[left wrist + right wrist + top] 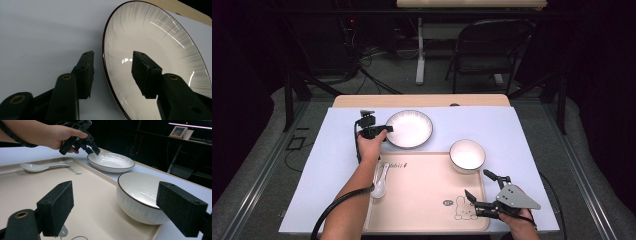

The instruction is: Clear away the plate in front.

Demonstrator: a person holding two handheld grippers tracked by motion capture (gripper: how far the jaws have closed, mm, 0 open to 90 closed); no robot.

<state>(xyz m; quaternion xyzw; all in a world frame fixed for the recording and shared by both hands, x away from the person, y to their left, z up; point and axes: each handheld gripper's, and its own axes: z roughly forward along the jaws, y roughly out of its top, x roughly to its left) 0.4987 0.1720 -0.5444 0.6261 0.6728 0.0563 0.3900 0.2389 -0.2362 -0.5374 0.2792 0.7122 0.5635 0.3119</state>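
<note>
Plate [409,128], lying on the white mat at the tray's [422,210] twelve o'clock, has its nine o'clock rim straddled by the left gripper [386,129], jaws unclenched and not yet pinching, so the next move calls for closing firmly on that rim.

The spoon [380,181] lies partly under the left forearm; the frame cuts the plate [155,50].
</note>
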